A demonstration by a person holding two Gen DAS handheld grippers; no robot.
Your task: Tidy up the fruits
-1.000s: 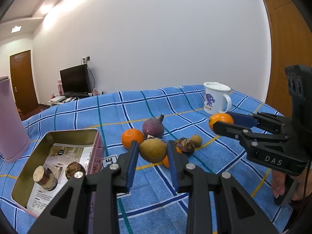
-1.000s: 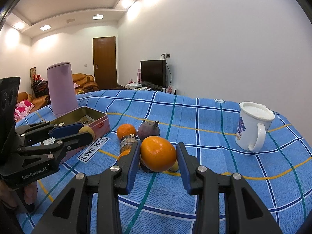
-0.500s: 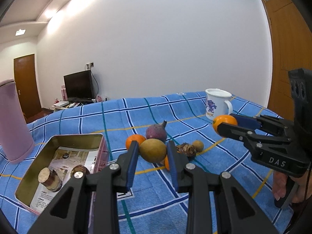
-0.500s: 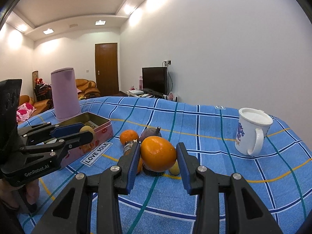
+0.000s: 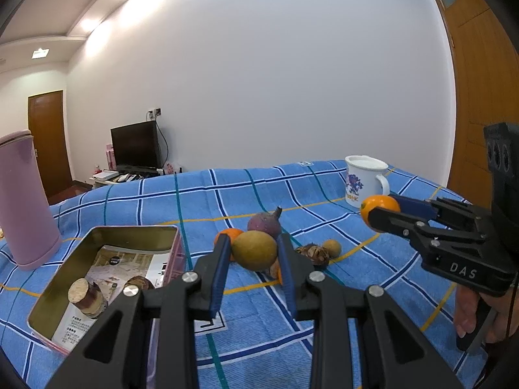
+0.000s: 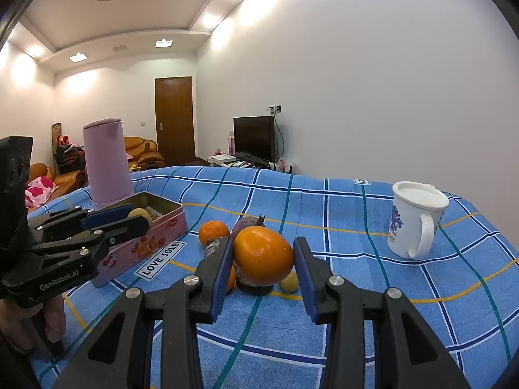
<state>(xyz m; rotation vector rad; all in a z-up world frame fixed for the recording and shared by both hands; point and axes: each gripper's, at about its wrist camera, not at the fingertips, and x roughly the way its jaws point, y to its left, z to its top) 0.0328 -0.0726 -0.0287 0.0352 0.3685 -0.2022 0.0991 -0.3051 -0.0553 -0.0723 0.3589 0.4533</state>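
Observation:
My left gripper point(image 5: 253, 254) is shut on a yellow-green round fruit point(image 5: 254, 250), held above the blue checked cloth just right of the open tin point(image 5: 133, 228). My right gripper point(image 6: 262, 259) is shut on an orange point(image 6: 262, 256). Each gripper shows in the other's view: the right gripper point(image 5: 381, 210) with its orange point(image 5: 378, 206) near the mug, the left gripper point(image 6: 136, 218) with its fruit point(image 6: 140, 214) over the tin point(image 6: 146, 246). On the cloth lie an orange point(image 5: 227, 236), a purple fruit point(image 5: 263, 225), a brown husky piece point(image 5: 313, 253) and a small yellow fruit point(image 5: 332, 247).
A white mug point(image 6: 415, 220) stands on the right of the cloth and a tall pink tumbler point(image 5: 22, 194) on the left behind the tin. The tin holds a cork-topped jar point(image 5: 86, 298) and paper. A hand point(image 5: 467, 311) grips the right tool's handle.
The left gripper has tipped up a little, so the table sits lower in its view. Both grips hold as before. The right gripper has kept still.

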